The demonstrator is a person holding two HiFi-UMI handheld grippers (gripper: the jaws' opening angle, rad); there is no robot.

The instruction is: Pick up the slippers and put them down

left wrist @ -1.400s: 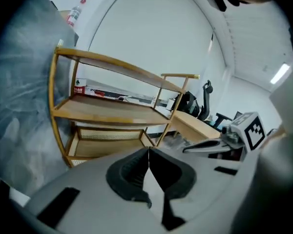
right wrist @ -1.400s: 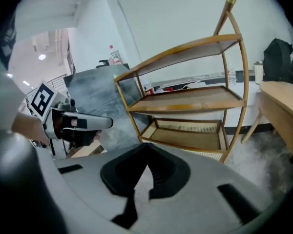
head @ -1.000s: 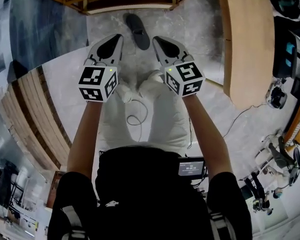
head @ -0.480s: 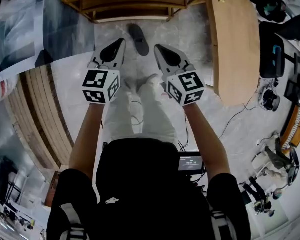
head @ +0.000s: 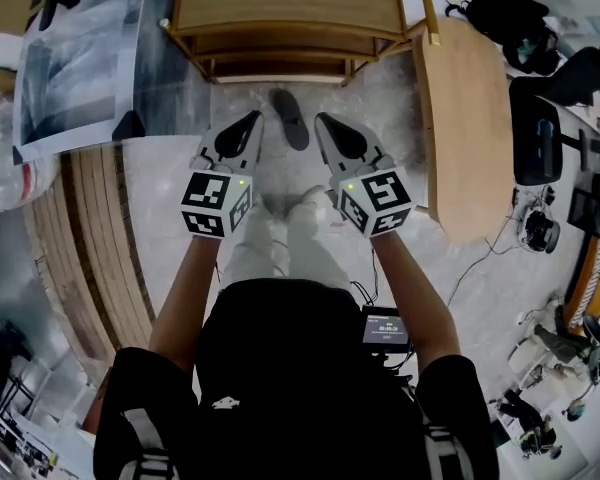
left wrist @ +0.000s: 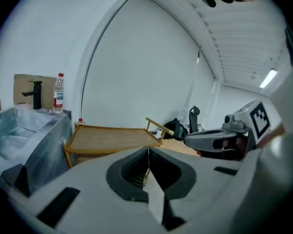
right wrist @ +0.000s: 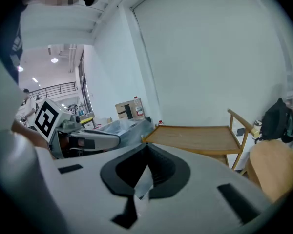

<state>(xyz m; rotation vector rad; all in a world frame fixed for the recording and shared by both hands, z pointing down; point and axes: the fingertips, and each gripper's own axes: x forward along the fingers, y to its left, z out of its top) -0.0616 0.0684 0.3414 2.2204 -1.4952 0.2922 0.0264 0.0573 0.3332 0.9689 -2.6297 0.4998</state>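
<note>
One dark slipper (head: 288, 118) lies on the pale floor in the head view, just in front of the wooden cart and ahead of the person's white shoes (head: 285, 208). Nothing holds it. My left gripper (head: 251, 119) and right gripper (head: 322, 120) hang high above the floor on either side of it, side by side. Both are shut with nothing between the jaws. In the left gripper view the left gripper (left wrist: 148, 150) points over the cart top, and the right gripper (right wrist: 147, 145) does the same in its own view. Neither gripper view shows the slipper.
A low wooden cart (head: 290, 8) stands straight ahead. A round wooden table (head: 470, 118) is at the right, with dark bags (head: 540, 128) beyond it. A plastic-covered grey unit (head: 80, 58) sits at the left. A cable (head: 480, 248) trails on the floor.
Both grippers have risen well above the floor, still shut and empty. The person has stood up, so the floor looks farther away. The slipper has stayed where it lay.
</note>
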